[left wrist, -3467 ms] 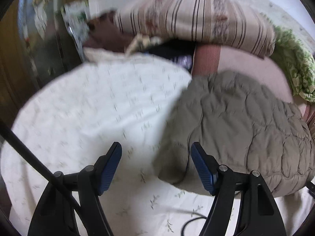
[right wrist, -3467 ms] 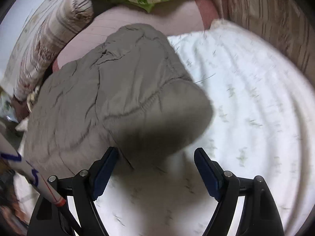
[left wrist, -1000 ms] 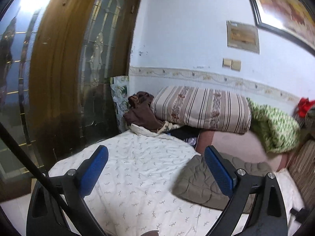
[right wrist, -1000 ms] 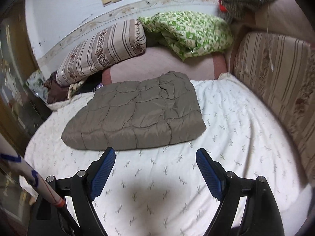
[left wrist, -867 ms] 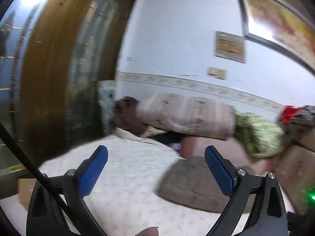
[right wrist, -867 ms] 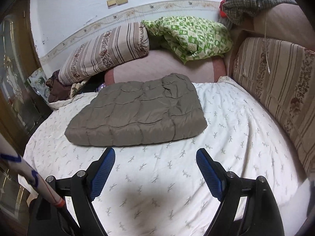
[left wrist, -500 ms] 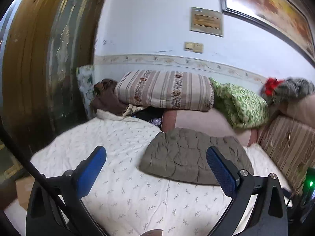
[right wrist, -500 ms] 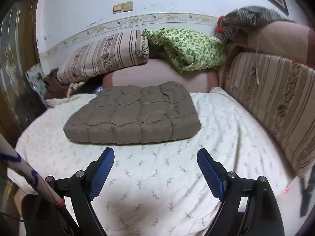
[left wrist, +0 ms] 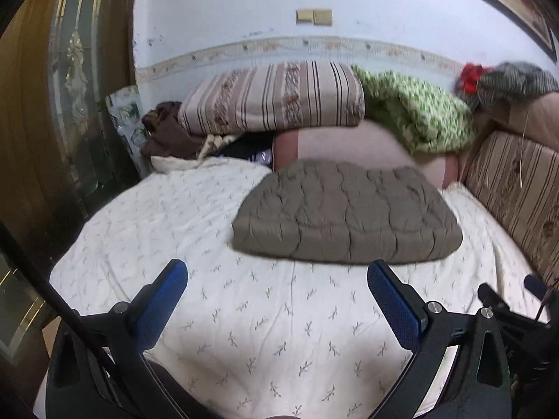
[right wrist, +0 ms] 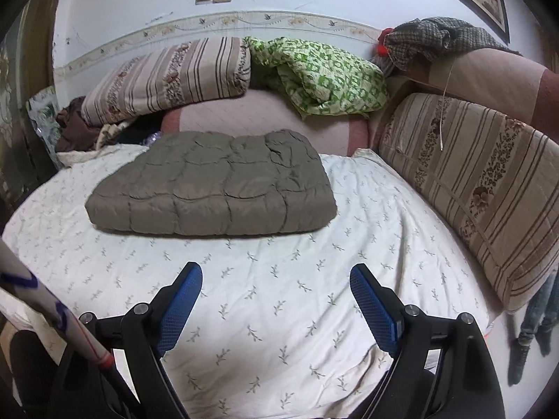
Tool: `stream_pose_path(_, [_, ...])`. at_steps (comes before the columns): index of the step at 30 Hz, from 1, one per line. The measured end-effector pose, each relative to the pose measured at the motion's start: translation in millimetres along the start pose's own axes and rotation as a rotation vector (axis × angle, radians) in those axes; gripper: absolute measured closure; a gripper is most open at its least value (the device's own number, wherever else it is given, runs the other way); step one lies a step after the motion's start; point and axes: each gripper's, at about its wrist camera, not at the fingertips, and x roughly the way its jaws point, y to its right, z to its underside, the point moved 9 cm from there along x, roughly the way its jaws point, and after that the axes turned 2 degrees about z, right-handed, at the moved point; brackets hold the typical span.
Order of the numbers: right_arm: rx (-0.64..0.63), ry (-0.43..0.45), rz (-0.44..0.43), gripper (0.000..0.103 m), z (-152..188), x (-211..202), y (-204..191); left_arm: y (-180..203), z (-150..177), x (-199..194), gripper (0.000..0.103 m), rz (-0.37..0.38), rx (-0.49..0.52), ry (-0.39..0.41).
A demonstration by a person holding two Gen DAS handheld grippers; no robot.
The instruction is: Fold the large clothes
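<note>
A grey-brown quilted padded garment [left wrist: 346, 213] lies folded into a thick flat rectangle on the white patterned bed sheet [left wrist: 244, 307], toward the far side of the bed. It also shows in the right wrist view [right wrist: 216, 195]. My left gripper [left wrist: 276, 276] is open and empty, held back over the near part of the bed, well short of the garment. My right gripper [right wrist: 276, 279] is open and empty too, over the near sheet [right wrist: 279, 300] and apart from the garment.
A striped cushion [right wrist: 167, 76], a green patterned quilt [right wrist: 325, 76] and a pink bolster [right wrist: 258, 118] line the far wall. A striped sofa back [right wrist: 471, 181] runs along the right. Dark clothes [left wrist: 167, 136] pile at far left by a wooden door [left wrist: 42, 104].
Both grippers have drawn back and up from the folded garment, which now lies farther away. The left view swung from the door and wall down toward the bed.
</note>
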Motion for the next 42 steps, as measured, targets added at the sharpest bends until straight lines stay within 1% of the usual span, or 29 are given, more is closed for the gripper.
stream_pose_path(12, [-0.016, -0.064, 0.028, 0.012, 9, 16, -4, 9, 32, 35, 0.001, 0.034, 0.022, -0.125])
stream_pose_path(21, [-0.035, -0.084, 0.037, 0.012, 13, 21, -7, 11, 45, 48, 0.001, 0.043, 0.021, -0.179])
stream_pose_path(33, [-0.057, -0.114, 0.046, 0.011, 20, 32, -9, 12, 53, 55, 0.001, 0.04, 0.025, -0.207])
stream_pose_path(38, [-0.064, -0.12, 0.05, 0.011, 22, 35, -9, 11, 53, 56, 0.001, 0.041, 0.019, -0.2])
stream_pose_path(42, [-0.065, -0.122, 0.052, 0.011, 22, 37, -8, 12, 54, 56, 0.001, 0.032, 0.035, -0.194])
